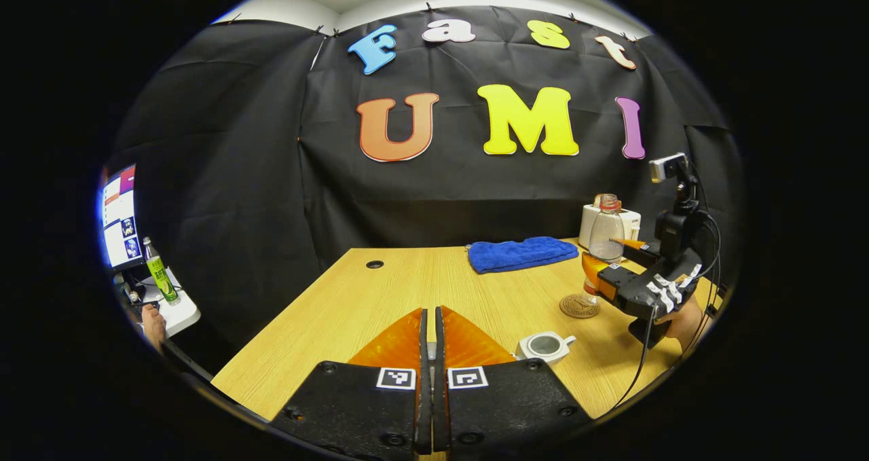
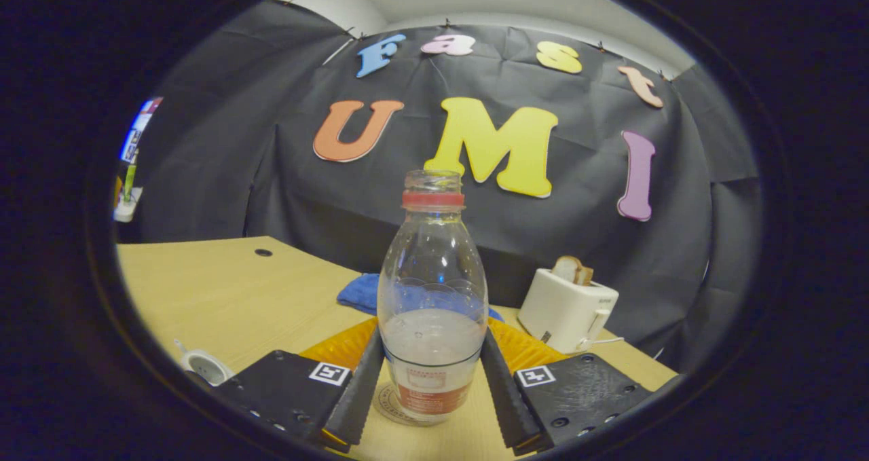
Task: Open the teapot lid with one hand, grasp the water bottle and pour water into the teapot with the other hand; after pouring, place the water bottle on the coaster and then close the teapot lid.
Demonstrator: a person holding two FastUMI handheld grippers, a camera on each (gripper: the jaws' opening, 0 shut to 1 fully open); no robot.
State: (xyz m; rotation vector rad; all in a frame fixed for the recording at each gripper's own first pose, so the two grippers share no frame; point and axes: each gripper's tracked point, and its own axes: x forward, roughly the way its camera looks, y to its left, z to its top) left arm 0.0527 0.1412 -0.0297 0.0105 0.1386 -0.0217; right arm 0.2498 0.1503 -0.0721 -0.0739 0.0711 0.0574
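The clear water bottle [image 2: 433,298], uncapped with a red neck ring and partly full, stands upright on the round coaster [image 2: 382,400]. My right gripper [image 2: 432,335] is shut on its lower body, one pad on each side. In the left gripper view the same bottle [image 1: 606,233] is over the coaster [image 1: 579,306], with the right gripper [image 1: 607,256] and the hand [image 1: 686,322] holding it. The white teapot [image 1: 545,345] sits lidless near the table's front, also at lower left in the right gripper view [image 2: 204,366]. My left gripper [image 1: 429,311] hovers left of it, shut to a thin slit; anything pinched is hidden.
A folded blue towel [image 1: 519,252] lies at the back of the wooden table [image 1: 380,298]. Behind the bottle at the back right is a white toaster [image 2: 567,308] holding bread. Off the table's left edge are a monitor [image 1: 119,216] and a green bottle [image 1: 161,278].
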